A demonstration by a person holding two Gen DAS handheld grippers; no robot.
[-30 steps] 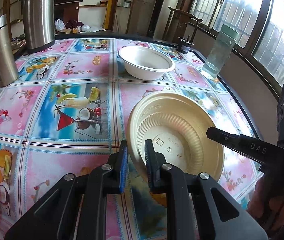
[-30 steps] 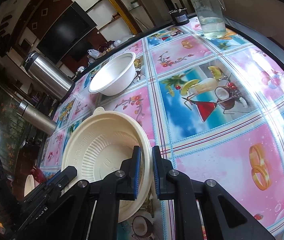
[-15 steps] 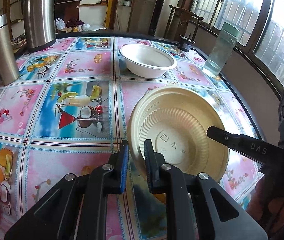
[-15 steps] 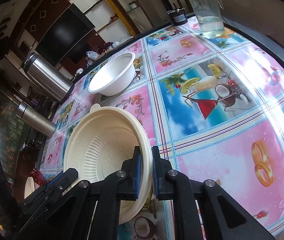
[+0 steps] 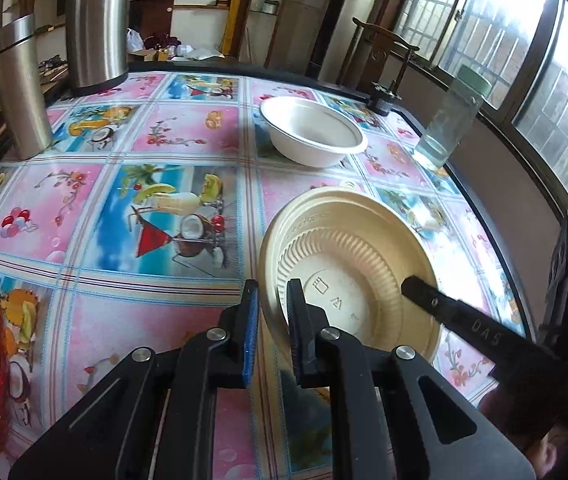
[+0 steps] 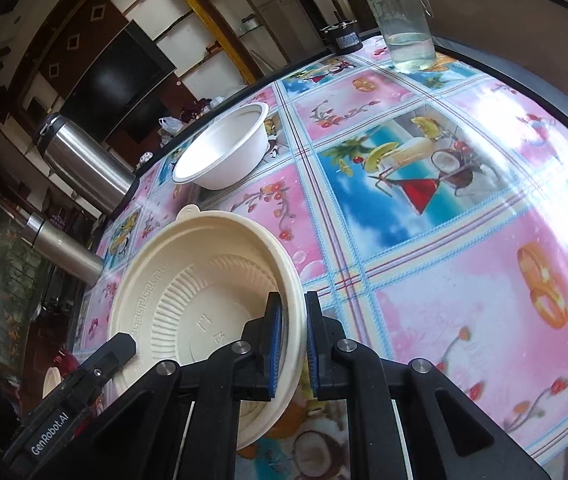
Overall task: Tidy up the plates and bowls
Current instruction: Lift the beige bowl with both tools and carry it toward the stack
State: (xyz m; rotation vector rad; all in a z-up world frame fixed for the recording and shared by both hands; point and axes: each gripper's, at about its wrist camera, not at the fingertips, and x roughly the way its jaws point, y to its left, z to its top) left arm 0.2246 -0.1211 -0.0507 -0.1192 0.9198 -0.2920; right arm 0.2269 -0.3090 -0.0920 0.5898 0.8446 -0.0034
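Cream plate (image 5: 348,264) pinched at opposite rims by left gripper (image 5: 272,312) and right gripper (image 6: 292,332); bare worktop (image 6: 444,272) alongside, white bowl (image 5: 314,130) well apart.

Left wrist view: plate (image 5: 348,264) on surface (image 5: 163,320) at centre, bowl (image 5: 314,132) at 12 behind it, water jar (image 5: 450,124) at 1, two steel flasks (image 5: 97,20) at 10–11, far edge.

We see a glossy plastic cloth (image 5: 171,216) on the desk, a matt ribbed cream plate (image 5: 348,264), a smooth white bowl (image 5: 314,134), and two brushed-metal flasks (image 5: 97,24).
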